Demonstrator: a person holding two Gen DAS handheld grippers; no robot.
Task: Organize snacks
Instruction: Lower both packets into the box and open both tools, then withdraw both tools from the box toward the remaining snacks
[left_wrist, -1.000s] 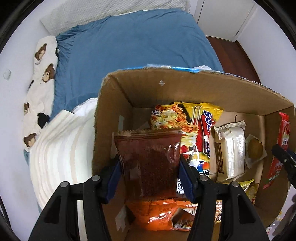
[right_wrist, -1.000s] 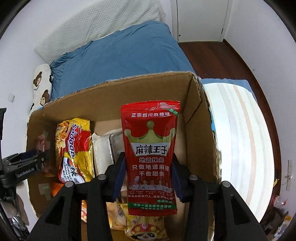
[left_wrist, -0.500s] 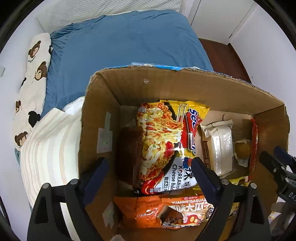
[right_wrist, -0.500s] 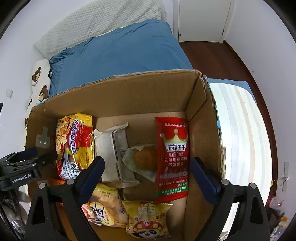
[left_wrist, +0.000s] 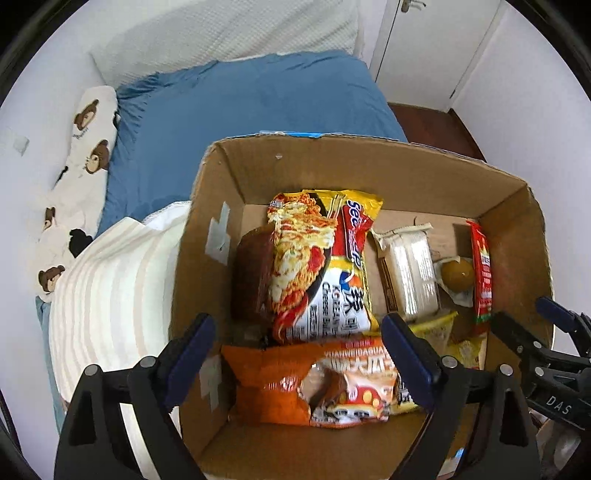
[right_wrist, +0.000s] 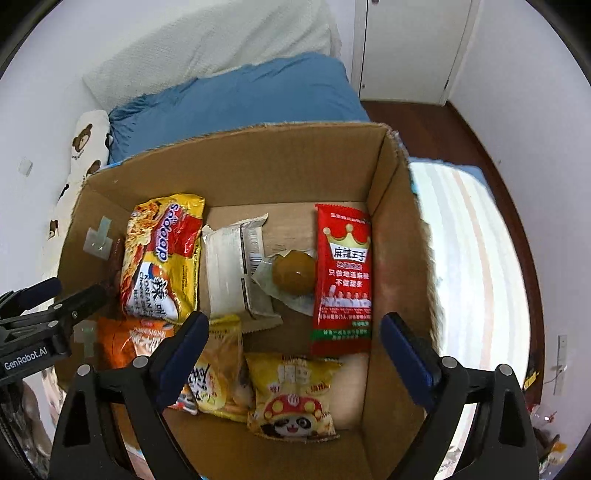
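A cardboard box stands on the bed with several snack packets inside. The dark brown packet lies at its left wall, half under the yellow noodle pack. The red spicy-strip packet lies flat at the right wall, beside a wrapped brown egg. My left gripper hovers open over the orange packet, holding nothing. My right gripper hangs open and empty above the yellow panda packet.
A white wrapped cake sits in the box's middle. The box rests on a blue bedsheet, with a cream striped blanket on both sides and a bear-print pillow at the left. A dark wood floor lies right.
Both grippers opened and let go: the brown packet dropped to the box's left side, the red packet to its right. Both grippers then rose and drew back from the box.
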